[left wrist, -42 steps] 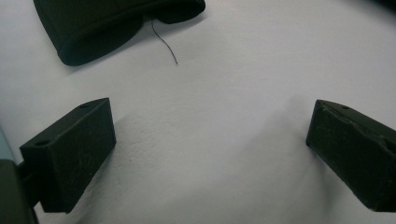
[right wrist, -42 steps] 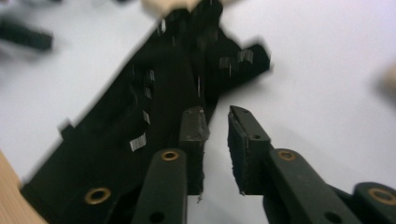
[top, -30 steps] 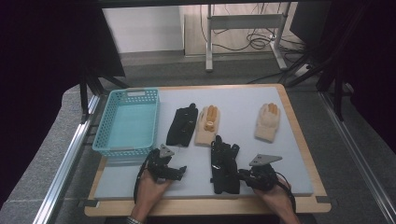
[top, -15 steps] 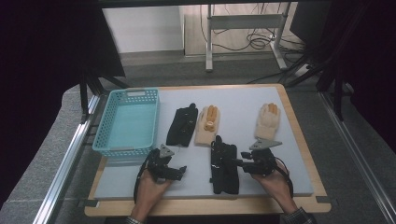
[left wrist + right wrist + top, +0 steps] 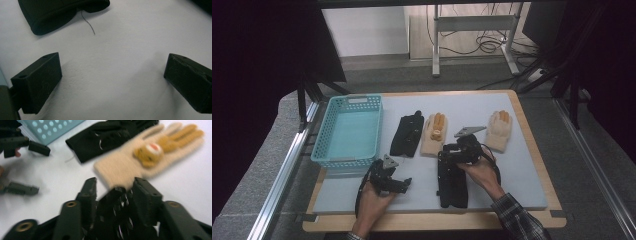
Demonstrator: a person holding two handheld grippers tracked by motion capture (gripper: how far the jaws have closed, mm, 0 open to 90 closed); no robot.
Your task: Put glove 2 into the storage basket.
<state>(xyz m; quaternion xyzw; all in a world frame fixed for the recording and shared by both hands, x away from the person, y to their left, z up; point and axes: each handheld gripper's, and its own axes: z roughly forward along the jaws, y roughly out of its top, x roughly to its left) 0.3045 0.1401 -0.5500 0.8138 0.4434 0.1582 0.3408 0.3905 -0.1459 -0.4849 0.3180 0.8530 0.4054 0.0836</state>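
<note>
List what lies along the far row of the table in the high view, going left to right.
blue basket → black glove → beige glove with orange fingers → second beige glove

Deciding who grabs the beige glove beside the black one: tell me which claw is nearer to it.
Right. The right claw sits just below the beige glove, over the near black glove. The left claw is farther off, toward the blue basket.
</note>
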